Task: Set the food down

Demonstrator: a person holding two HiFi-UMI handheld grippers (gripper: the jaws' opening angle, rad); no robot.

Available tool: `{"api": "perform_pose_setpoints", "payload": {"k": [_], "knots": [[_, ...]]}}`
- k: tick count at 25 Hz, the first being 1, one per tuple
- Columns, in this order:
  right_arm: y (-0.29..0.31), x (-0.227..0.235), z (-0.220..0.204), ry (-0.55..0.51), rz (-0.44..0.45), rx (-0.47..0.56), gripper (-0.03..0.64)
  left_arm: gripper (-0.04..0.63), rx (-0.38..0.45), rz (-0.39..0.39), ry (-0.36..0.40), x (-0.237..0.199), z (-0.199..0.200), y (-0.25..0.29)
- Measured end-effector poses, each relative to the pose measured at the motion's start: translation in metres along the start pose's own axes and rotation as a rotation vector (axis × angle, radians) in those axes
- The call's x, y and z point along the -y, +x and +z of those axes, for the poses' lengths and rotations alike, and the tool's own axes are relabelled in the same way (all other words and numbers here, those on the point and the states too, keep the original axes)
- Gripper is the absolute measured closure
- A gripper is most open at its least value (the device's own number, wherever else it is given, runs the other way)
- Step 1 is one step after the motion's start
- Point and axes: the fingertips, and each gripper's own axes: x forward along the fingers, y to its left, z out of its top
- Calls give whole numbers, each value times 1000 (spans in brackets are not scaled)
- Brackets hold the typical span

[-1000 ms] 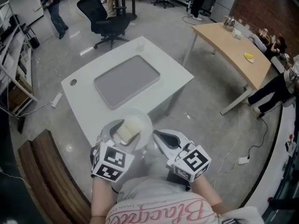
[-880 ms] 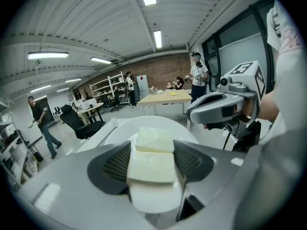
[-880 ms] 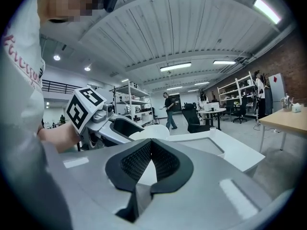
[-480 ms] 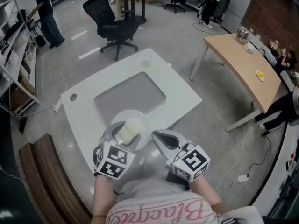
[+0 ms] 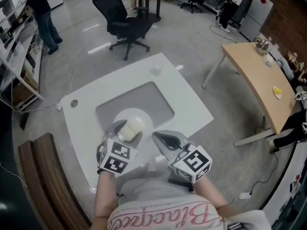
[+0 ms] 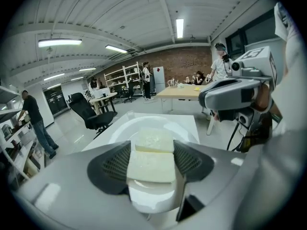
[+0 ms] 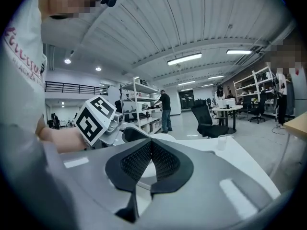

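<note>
The food is a pale cream block (image 6: 151, 157) resting on a round white plate (image 5: 142, 116). My left gripper (image 5: 125, 130) is shut on the block, one mesh pad against each side, and the plate's near rim (image 6: 144, 202) shows beneath it between the jaws. In the head view block (image 5: 132, 128) and plate are over the grey mat (image 5: 156, 99) on the white table (image 5: 189, 104); whether the plate touches the mat I cannot tell. To the right, my right gripper (image 5: 161, 140) is shut with nothing in it, its pads meeting (image 7: 151, 159).
A clear cup (image 5: 156, 70) stands at the table's far edge. A black office chair (image 5: 125, 25) is beyond the table and a wooden desk (image 5: 259, 75) at the right. A person (image 5: 41, 13) stands at shelves at the far left. A wooden bench (image 5: 43, 176) lies near left.
The left gripper with the block and plate has moved forward from the table's front edge to over the grey mat. The right gripper came along beside it, still shut.
</note>
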Motion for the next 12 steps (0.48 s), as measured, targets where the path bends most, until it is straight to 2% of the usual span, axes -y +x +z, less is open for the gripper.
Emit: {"api": "perform_pose_setpoints", "payload": {"k": [6, 12], "knots": [[16, 18, -1, 0, 28, -15, 615, 319, -21, 23, -36, -21, -12, 36], [30, 31, 0, -13, 39, -32, 615, 319, -55, 13, -68, -35, -33, 75]]}}
